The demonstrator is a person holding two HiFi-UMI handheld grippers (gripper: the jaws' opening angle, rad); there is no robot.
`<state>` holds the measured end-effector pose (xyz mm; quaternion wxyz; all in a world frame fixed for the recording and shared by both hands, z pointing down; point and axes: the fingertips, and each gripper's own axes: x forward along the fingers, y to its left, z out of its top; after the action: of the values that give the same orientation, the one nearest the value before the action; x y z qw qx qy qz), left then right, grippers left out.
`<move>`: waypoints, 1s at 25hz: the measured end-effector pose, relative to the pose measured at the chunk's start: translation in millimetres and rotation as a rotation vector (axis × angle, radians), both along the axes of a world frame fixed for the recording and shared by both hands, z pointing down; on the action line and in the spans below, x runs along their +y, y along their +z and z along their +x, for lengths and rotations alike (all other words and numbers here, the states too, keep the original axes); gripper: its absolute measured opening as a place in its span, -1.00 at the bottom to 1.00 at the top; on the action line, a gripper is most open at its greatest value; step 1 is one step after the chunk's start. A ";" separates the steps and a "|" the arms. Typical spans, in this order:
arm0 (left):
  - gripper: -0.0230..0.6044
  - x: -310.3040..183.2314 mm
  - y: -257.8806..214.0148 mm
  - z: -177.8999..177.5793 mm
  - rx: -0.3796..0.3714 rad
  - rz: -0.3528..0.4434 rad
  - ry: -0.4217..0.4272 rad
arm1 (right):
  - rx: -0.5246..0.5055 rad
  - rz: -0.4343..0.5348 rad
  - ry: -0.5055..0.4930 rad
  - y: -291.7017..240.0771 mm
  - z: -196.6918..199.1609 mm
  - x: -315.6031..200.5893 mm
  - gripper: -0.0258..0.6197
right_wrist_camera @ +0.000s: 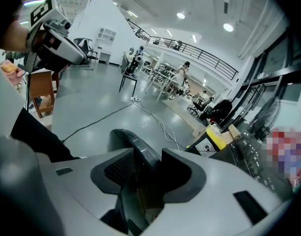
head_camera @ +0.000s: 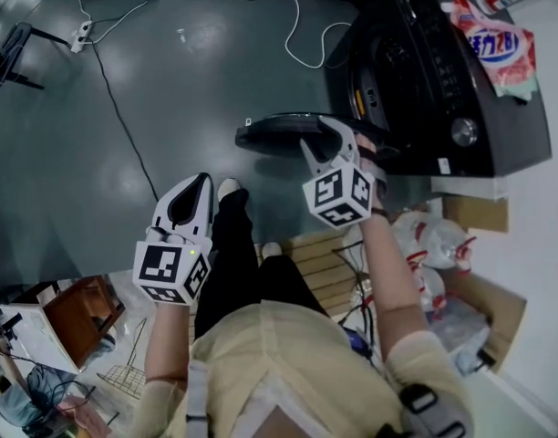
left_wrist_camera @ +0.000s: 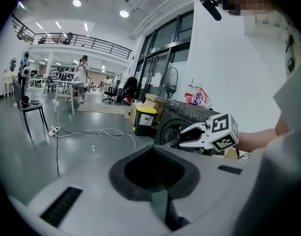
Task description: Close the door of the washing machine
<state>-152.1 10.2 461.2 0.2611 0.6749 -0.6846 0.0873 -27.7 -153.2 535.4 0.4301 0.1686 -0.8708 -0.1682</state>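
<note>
Left gripper [head_camera: 199,182]: jaws drawn together with nothing between them. It hangs over the grey floor, left of the person's legs and well apart from the machine.
Right gripper [head_camera: 329,135]: jaws spread wide and set astride the free rim of the door. The rim runs up between the pads and lies close to one side. A gap shows at the ribbed pad on the other side, so this reads as not yet clamped.
Door [head_camera: 270,135]: dark and round, swung fully out from the machine's front. The head view sees it almost edge-on, reaching left over the floor.
Washing machine [head_camera: 416,71]: a dark front-loader at the upper right, with its control panel facing up toward the camera. A detergent bag [head_camera: 498,48] lies on top.
Step in hand: probably seating the right gripper on the rim before swinging the door shut.
Doing it well: either pinch the rim or press with one jaw's flat. Follow the door's arc round its hinge rather than pushing straight in. Let the wrist turn with the door so the rim does not slip out, and press until the latch catches.
Hard to make out: the hinge and latch sit behind the right gripper and the door itself. The drum opening is barely visible. Whether either pad actually touches the rim is unclear.
</note>
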 end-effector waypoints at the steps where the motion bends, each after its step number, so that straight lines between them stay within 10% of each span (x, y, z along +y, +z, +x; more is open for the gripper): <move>1: -0.91 -1.9 0.3 0.5 0.000 0.002 0.003 | -0.005 0.000 0.007 0.5 -1.3 -3.8 -0.38; 25: -0.91 -64.8 14.7 -17.6 -0.001 0.073 0.037 | -0.038 0.006 0.246 -1.4 -27.1 -101.1 -0.43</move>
<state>-169.6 -54.6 475.9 0.2343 0.6965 -0.6748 0.0676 -54.8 -254.3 534.0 0.4302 0.2786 -0.8511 -0.1137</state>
